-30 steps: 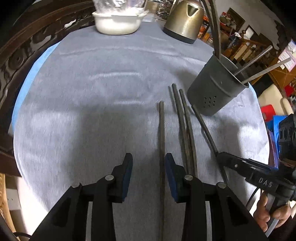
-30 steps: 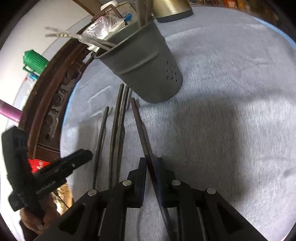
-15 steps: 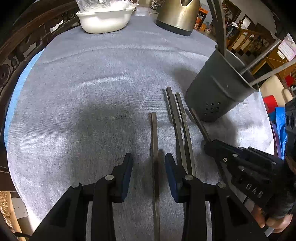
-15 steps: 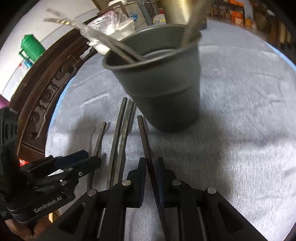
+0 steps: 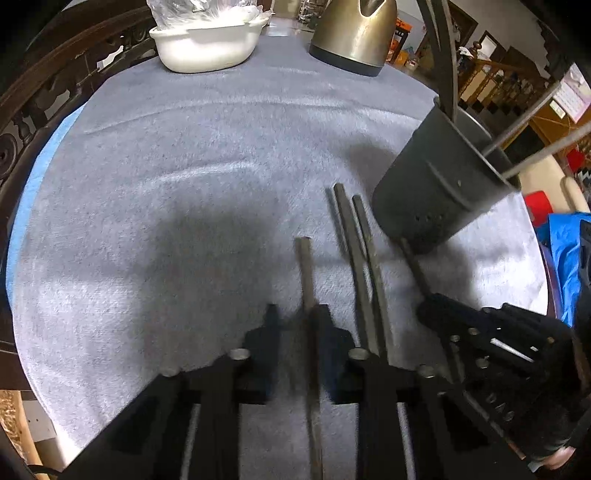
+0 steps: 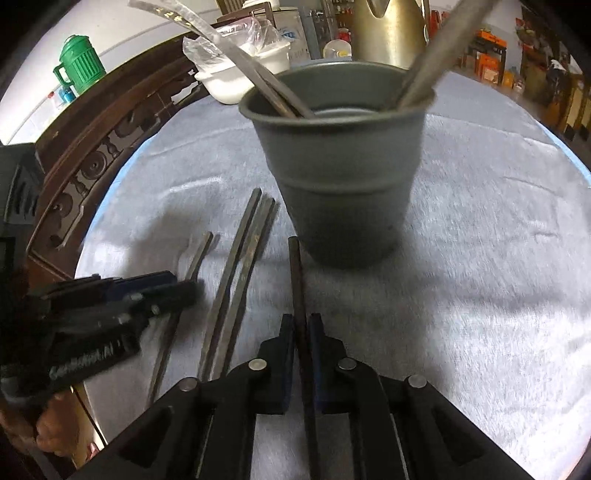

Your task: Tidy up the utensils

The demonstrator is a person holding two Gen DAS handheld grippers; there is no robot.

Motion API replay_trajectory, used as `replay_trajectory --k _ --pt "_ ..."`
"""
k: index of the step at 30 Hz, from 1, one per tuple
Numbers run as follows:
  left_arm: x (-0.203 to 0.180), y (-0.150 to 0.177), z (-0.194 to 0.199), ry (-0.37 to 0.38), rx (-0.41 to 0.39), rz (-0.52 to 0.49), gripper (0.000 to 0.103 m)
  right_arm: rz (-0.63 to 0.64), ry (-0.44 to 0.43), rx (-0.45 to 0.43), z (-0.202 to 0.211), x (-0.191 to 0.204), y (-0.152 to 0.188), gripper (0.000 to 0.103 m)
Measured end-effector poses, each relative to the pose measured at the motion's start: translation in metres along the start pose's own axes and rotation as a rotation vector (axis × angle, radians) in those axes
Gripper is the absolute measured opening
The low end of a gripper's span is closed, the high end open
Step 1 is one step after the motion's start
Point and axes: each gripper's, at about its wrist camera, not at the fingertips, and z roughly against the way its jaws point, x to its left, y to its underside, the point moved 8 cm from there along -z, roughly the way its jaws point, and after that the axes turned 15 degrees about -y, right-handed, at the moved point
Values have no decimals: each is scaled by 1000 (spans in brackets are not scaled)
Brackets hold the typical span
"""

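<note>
A dark grey utensil cup stands on the grey cloth with several metal utensils leaning in it. Dark chopsticks lie in front of it. My left gripper straddles one lone chopstick, jaws partly closed, the stick against the right pad. Two chopsticks lie side by side to its right. My right gripper is shut on another chopstick, whose tip reaches the cup's base; the right gripper also shows in the left wrist view.
A white bowl with a plastic bag and a brass kettle stand at the table's far edge. A carved wooden chair back curves along the left. A green jug stands beyond it.
My left gripper's jaws have narrowed around the lone chopstick. My right gripper has moved forward toward the cup with its chopstick, and the cup looms larger.
</note>
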Motion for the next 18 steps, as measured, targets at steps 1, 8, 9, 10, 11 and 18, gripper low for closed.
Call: replay_trajectory --k 1,8,9,10,11,18 --pt "2 3 0 9 7 6 15 -3 -4 6 2 -2 4 9" --pt "9 17 6 61 37 43 15 -50 -52 50 9 -8 11 9" --pt "9 15 5 67 43 42 17 -57 -53 52 9 -9 11 10" --pt "8 13 5 71 50 40 18 -62 -50 57 7 -9 8 10" --pt "6 11 5 74 56 37 22 -63 -41 64 4 -8 5 10" --pt "-3 2 2 66 53 -2 33 -43 -9 49 -5 -3 -7 11"
